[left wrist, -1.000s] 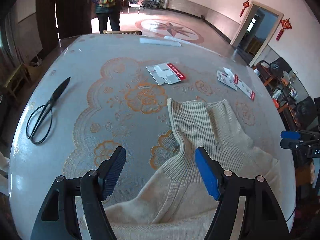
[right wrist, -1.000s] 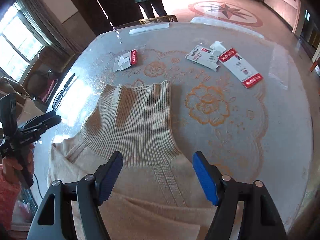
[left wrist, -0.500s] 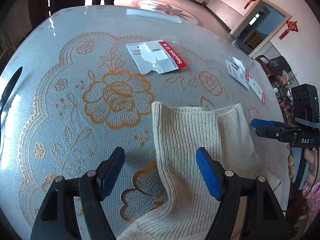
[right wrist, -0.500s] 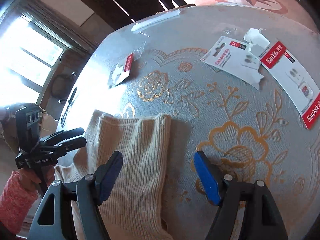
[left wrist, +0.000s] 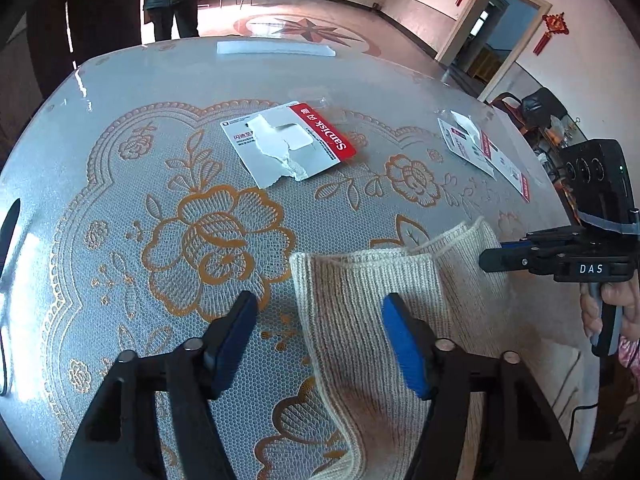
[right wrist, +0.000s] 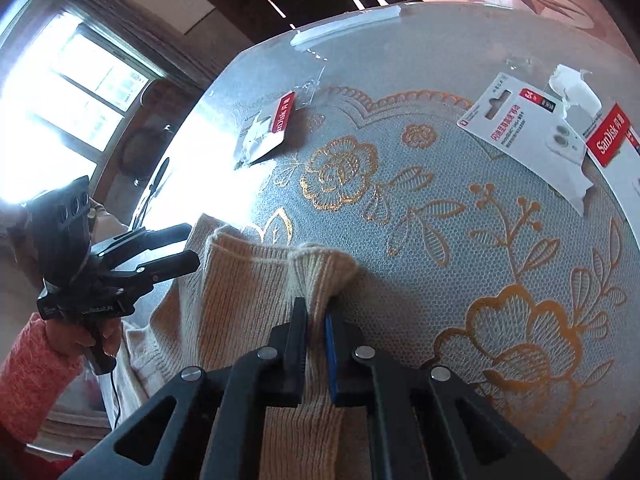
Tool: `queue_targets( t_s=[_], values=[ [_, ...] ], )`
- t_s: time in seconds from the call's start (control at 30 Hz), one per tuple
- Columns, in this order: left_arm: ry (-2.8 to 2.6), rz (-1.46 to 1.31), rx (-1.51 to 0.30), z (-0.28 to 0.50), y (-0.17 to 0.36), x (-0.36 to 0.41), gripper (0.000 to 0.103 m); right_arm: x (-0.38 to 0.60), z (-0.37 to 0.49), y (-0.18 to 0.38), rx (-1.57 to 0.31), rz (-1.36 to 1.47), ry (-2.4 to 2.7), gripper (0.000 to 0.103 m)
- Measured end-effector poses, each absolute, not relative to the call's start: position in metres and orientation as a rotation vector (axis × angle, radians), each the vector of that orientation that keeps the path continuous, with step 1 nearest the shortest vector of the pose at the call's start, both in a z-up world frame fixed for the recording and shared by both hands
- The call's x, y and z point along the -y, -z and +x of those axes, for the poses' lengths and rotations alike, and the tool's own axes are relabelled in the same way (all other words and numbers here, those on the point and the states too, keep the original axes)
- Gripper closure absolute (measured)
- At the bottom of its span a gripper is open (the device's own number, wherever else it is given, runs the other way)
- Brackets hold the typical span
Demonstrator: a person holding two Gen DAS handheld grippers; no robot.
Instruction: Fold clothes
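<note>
I note a cream ribbed-knit sweater [left wrist: 360,320] at lower centre. The tablecloth [left wrist: 160,208] is grey mesh with orange flower outlines. Cards [left wrist: 288,144] at upper centre are white with red bands. Gripper pads [left wrist: 404,348] are blue on black frames. A sleeve [right wrist: 28,364], lower left, is coral-pink.

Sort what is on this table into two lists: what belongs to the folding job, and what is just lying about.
Job in hand:
- cream knit sweater
- right gripper, shut on the sweater's ribbed edge
- left gripper, jaws just closing, apart over the same edge

Lying about:
- torn SanDisk card
- two more card packs
- scissors
</note>
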State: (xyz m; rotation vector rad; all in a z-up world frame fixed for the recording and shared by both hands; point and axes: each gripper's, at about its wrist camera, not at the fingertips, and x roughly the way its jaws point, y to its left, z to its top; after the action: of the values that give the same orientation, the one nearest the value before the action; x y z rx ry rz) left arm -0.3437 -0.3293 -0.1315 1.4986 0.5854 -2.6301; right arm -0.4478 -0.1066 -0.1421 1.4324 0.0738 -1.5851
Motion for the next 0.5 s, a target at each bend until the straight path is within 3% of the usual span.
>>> queue_targets(
  t_s=[0.03, 0.07, 0.23, 0.3, 0.5],
  values=[
    [2.638, 1.498, -0.652, -0.344, 0.133, 0.334, 0.076, 0.107, -0.446, 0.142, -0.074, 1.430, 1.590, 0.096],
    [2.640, 1.499, -0.705, -0.344, 0.135, 0.337, 0.086, 0.107, -0.444, 0.141, -0.075, 1.426, 1.595, 0.096],
    [2.673, 1.516, -0.851, -0.346, 0.140, 0.337, 0.087, 0.106, -0.443, 0.144, -0.064, 1.409, 1.576, 0.097],
    [2.674, 1.523, -0.819, -0.349, 0.140, 0.333, 0.097, 0.109, -0.444, 0.144, -0.038, 1.420, 1.581, 0.097],
    [2.678, 1.438, -0.874, -0.342, 0.129, 0.336, 0.098, 0.093, -0.450, 0.145, 0.074, 1.437, 1.614, 0.097]
  ],
)
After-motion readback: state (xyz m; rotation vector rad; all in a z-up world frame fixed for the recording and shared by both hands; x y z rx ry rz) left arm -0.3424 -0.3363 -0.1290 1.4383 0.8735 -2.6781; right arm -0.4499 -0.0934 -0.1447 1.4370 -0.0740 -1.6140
